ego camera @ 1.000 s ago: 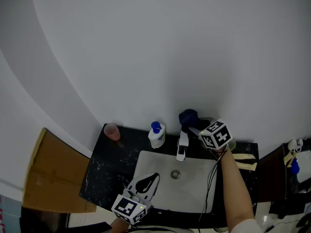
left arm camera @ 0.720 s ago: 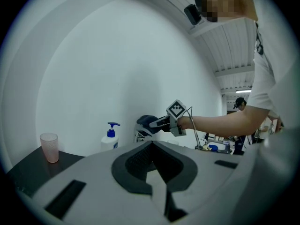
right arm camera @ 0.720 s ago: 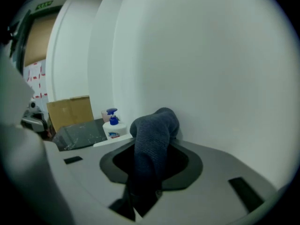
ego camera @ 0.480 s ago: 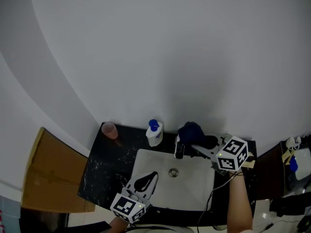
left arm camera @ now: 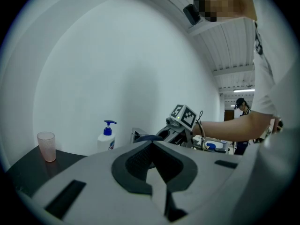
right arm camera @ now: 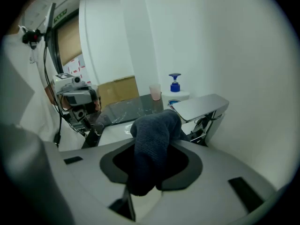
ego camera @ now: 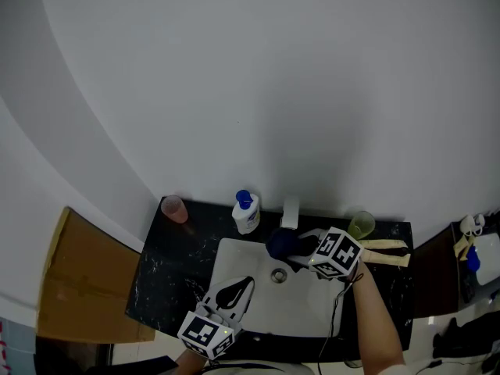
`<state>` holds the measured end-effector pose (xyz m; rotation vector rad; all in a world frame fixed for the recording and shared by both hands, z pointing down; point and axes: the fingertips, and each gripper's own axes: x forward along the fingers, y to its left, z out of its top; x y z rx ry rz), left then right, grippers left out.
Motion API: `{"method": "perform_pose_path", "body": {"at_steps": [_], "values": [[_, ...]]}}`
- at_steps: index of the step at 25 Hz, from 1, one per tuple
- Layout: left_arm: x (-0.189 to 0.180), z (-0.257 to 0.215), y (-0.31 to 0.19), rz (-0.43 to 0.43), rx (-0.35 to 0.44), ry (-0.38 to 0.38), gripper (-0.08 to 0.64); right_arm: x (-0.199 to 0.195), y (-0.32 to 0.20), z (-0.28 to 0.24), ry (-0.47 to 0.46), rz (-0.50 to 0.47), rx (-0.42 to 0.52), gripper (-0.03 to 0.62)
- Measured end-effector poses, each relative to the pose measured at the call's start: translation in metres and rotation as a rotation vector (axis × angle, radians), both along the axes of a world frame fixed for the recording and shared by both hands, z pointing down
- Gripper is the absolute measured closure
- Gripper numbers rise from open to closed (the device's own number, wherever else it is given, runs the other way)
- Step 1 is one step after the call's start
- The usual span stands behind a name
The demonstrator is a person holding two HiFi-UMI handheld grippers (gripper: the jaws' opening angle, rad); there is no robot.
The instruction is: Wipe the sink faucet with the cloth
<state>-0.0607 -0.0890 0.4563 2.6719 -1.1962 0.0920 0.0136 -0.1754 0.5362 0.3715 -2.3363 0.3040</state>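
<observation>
Okay, head view first: shows the right gripper clamped on a dark blue cloth, holding it at the spout end of the chrome faucet, above the white sink. Reads as mid-wipe, with the spout as the part being worked. Finds the left gripper low at the sink's near rim, well apart from the faucet, probably parked there to stay out of the wiping path. Also catches a pump soap bottle just left of the faucet, a pink cup at the far left of the black counter, and a green cup to the right.

Left gripper view next: shows jaws closed together with nothing between them. Faces the faucet and the other gripper, idle.

Right gripper view last: shows the cloth bunched tight between the jaws, with a folded lump pushed forward, likely so that fabric, not plastic, meets the metal. Puts the wad just beside and below the flat spout; touching or a hair apart, cannot tell.
</observation>
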Motion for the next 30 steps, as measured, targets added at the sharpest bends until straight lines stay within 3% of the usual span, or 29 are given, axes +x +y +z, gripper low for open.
{"method": "perform_pose_path", "body": {"at_steps": [4, 10, 13, 18, 22, 25, 30], "values": [[-0.004, 0.002, -0.001, -0.009, -0.004, -0.003, 0.558, -0.003, -0.013, 0.004, 0.032, 0.016, -0.02, 0.466], [-0.002, -0.004, -0.007, -0.014, -0.004, -0.017, 0.558, 0.015, -0.058, 0.002, 0.015, 0.219, 0.023, 0.465], [-0.001, -0.01, -0.008, -0.016, 0.004, -0.022, 0.558, 0.024, -0.059, -0.002, 0.039, 0.271, 0.077, 0.466], [-0.005, -0.001, -0.008, -0.007, -0.003, -0.017, 0.558, 0.005, -0.006, -0.005, -0.005, 0.049, -0.008, 0.466], [0.0, 0.003, -0.007, 0.005, -0.006, -0.015, 0.558, -0.004, -0.008, 0.004, 0.005, 0.026, -0.036, 0.466], [0.0, -0.005, -0.009, 0.0, -0.006, -0.021, 0.558, 0.001, -0.033, 0.004, -0.04, 0.117, -0.075, 0.466], [-0.004, -0.004, -0.005, -0.002, 0.008, -0.018, 0.558, 0.039, -0.071, 0.004, -0.015, 0.347, 0.001, 0.466]]}}
